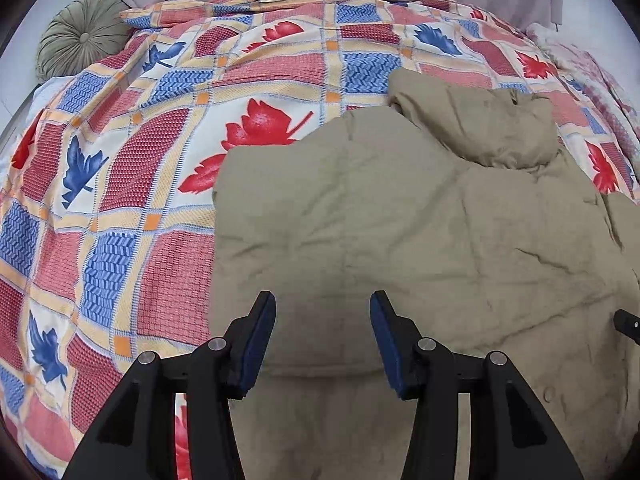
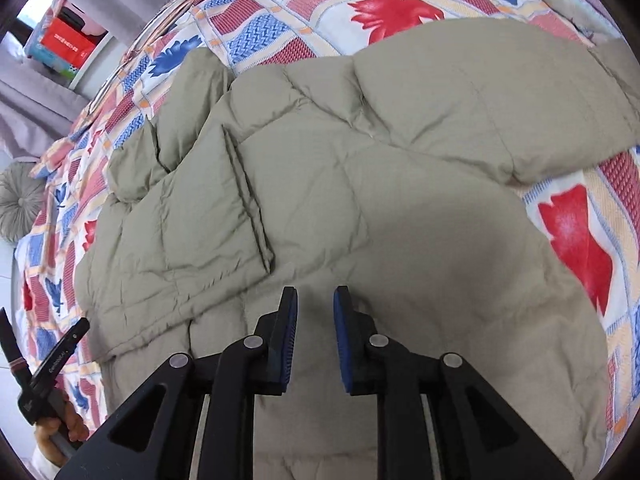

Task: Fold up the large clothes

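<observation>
Left wrist view: the khaki padded jacket [image 1: 420, 232] is seen lying on the bed [image 1: 120, 200], occupying the centre and right of the frame, with the patterned bedspread exposed to the left and along the top. A bulky rolled part, judged to be the hood or collar, is located at the upper right of the garment. The left edge of the jacket is shown as a fairly straight line, which suggests that one side has already been turned inward. The left gripper [image 1: 322, 312] is positioned at the bottom centre, above the lower part of the jacket; its fingers are spread apart and nothing is held between them. A round green cushion [image 1: 82, 36] is visible at the upper left.

Right wrist view: the jacket fills most of the frame. A sleeve is laid diagonally across the body panel at left centre, so that fold is judged complete. A second padded section extends toward the upper right and is not yet brought in. The right gripper [image 2: 316, 304] is placed at the bottom centre over the hem area; its fingers are parted by a narrow gap with no fabric pinched. At the lower left, a hand [image 2: 60, 432] gripping the other tool is partly visible.

Progress is assessed as partial: one sleeve is folded, while the remaining side and the lengthwise folding of the body are still to be done.
</observation>
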### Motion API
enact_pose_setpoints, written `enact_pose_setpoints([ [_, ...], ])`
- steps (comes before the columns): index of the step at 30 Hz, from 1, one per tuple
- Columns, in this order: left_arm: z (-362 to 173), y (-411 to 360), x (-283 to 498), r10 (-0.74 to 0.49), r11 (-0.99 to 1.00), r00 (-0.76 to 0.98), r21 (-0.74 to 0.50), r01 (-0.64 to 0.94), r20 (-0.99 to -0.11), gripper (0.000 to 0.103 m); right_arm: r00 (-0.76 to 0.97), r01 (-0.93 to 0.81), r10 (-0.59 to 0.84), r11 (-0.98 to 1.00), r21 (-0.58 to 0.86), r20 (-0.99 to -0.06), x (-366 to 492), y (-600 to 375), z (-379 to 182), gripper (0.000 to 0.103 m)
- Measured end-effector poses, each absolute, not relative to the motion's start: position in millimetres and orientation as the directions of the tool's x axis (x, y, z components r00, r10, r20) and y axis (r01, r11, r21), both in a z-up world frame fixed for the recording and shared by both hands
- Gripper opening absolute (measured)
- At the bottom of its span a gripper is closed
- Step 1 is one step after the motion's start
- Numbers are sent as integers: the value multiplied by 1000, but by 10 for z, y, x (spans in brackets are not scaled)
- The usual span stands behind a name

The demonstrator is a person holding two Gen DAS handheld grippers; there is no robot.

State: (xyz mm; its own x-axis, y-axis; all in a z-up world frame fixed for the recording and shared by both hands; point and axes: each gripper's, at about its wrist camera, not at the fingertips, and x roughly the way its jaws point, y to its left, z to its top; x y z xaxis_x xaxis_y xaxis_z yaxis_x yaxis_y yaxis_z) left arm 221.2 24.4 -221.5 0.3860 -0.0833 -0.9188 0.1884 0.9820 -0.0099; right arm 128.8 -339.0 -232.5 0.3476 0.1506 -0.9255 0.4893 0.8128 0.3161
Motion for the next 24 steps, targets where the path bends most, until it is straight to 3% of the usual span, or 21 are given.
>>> enact_pose_setpoints([
  [1, -2202, 185, 2151, -94, 981, 378, -20, 195, -921, 51, 341, 481, 161, 816, 319, -926, 1262, -3378, -2322, 21],
  [2, -2192, 132, 2094, -108, 980, 366, -36, 198, -924, 58, 335, 474, 170, 820, 322, -927, 1224, -3368, -2313, 21],
  [3, -2183, 84, 2039, -120, 979, 354, -52, 196, -928, 70, 330, 467, 182, 821, 328, -926, 1173, -3365, -2303, 21],
  [4, -2162, 37, 1976, -127, 980, 355, -62, 189, -926, 92, 327, 463, 191, 821, 333, -925, 1142, -3365, -2294, 21],
  [5, -2137, -1, 1918, -133, 981, 367, -68, 184, -921, 94, 324, 460, 200, 820, 339, -925, 1092, -3376, -2281, 21],
  [9, -2058, -289, 1689, -155, 969, 350, -74, 234, -924, 94, 322, 473, 218, 806, 356, -921, 864, -3487, -2225, 43],
  [12, -1986, -539, 1533, -174, 957, 344, -75, 282, -923, 96, 321, 496, 218, 790, 360, -922, 677, -3648, -2188, 45],
  [13, -1966, -634, 1484, -179, 952, 339, -75, 298, -924, 103, 322, 506, 220, 782, 363, -921, 621, -3705, -2179, 45],
  [19, -1863, -1180, 1284, -229, 923, 296, -110, 369, -927, 103, 366, 578, 217, 709, 404, -905, 246, -4260, -2099, 53],
  [24, -1899, -1600, 1159, -206, 919, 295, -80, 386, -933, 103, 441, 653, 188, 603, 458, -878, -40, -4861, -2081, 76],
])
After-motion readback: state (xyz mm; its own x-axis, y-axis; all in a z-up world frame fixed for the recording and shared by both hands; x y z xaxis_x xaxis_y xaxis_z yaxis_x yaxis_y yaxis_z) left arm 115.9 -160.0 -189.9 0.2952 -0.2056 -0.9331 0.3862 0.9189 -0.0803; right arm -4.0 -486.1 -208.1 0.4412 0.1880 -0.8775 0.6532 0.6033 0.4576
